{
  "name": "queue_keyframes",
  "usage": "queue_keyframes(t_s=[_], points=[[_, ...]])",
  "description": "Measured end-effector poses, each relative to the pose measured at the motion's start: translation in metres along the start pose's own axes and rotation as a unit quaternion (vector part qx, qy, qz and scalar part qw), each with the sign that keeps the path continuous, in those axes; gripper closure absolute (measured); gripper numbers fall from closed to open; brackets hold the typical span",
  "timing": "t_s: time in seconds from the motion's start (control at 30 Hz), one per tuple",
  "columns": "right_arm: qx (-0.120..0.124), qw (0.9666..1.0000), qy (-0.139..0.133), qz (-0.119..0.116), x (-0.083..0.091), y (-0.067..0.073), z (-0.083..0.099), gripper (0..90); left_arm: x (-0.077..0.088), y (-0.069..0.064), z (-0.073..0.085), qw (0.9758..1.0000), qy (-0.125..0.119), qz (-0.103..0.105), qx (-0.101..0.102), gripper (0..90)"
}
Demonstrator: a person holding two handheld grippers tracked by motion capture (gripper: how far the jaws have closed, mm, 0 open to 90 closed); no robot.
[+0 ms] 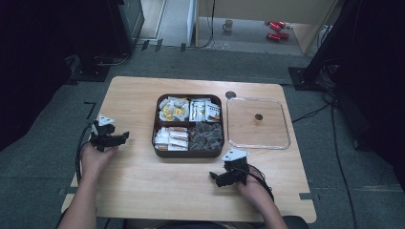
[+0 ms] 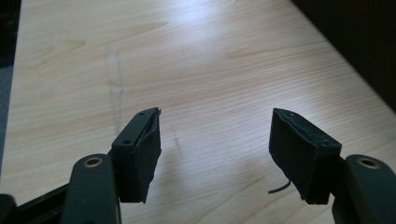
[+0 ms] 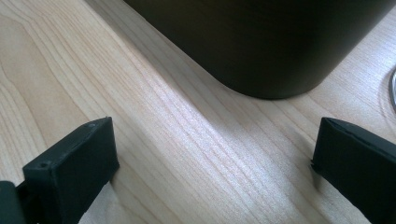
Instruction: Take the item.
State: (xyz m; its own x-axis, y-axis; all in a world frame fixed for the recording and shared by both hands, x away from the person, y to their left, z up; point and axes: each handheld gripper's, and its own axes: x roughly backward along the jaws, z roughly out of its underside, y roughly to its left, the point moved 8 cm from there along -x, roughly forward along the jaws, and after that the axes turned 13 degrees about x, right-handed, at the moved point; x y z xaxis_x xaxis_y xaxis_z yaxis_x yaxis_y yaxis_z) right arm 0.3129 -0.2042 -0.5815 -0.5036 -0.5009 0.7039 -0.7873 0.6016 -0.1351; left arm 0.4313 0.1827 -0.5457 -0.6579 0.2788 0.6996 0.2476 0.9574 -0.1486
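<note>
Right gripper view shows our right gripper [image 3: 212, 163] with jaws spread near the dark tray [image 3: 261, 42]; the left gripper [image 2: 215, 154] is spread too. A careless push could shift the tray.

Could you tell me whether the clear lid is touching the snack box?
Apart. In the high view a strip of bare table shows between the lid, lying flat on the right, and the box along their whole facing sides.
</note>
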Motion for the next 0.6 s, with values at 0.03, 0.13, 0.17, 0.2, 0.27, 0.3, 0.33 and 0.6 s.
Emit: queue_keyframes(t_s=[0.03,0.13,0.17,0.2,0.27,0.3,0.33,0.6], points=[[0.0,1.0,0.0,0.0,0.0,0.0,0.0,0.0,0.001,-0.004,-0.001,1.0,0.001,0.005,-0.002,35.5],[0.0,1.0,0.0,0.0,0.0,0.0,0.0,0.0,0.003,-0.014,-0.005,0.9997,-0.002,0.025,-0.008,36.3],[0.0,1.0,0.0,0.0,0.0,0.0,0.0,0.0,0.004,-0.017,-0.007,0.9995,-0.005,0.03,-0.01,36.4],[0.0,1.0,0.0,0.0,0.0,0.0,0.0,0.0,0.005,-0.02,-0.008,0.9993,-0.009,0.035,-0.011,36.5],[0.0,1.0,0.0,0.0,0.0,0.0,0.0,0.0,0.007,-0.025,-0.011,0.9988,-0.015,0.045,-0.016,38.0],[0.0,1.0,0.0,0.0,0.0,0.0,0.0,0.0,0.008,-0.027,-0.012,0.9984,-0.018,0.05,-0.018,38.8],[0.0,1.0,0.0,0.0,0.0,0.0,0.0,0.0,0.009,-0.03,-0.013,0.9981,-0.019,0.055,-0.021,39.4],[0.0,1.0,0.0,0.0,0.0,0.0,0.0,0.0,0.016,-0.052,-0.022,0.9946,-0.021,0.093,-0.042,42.6]])
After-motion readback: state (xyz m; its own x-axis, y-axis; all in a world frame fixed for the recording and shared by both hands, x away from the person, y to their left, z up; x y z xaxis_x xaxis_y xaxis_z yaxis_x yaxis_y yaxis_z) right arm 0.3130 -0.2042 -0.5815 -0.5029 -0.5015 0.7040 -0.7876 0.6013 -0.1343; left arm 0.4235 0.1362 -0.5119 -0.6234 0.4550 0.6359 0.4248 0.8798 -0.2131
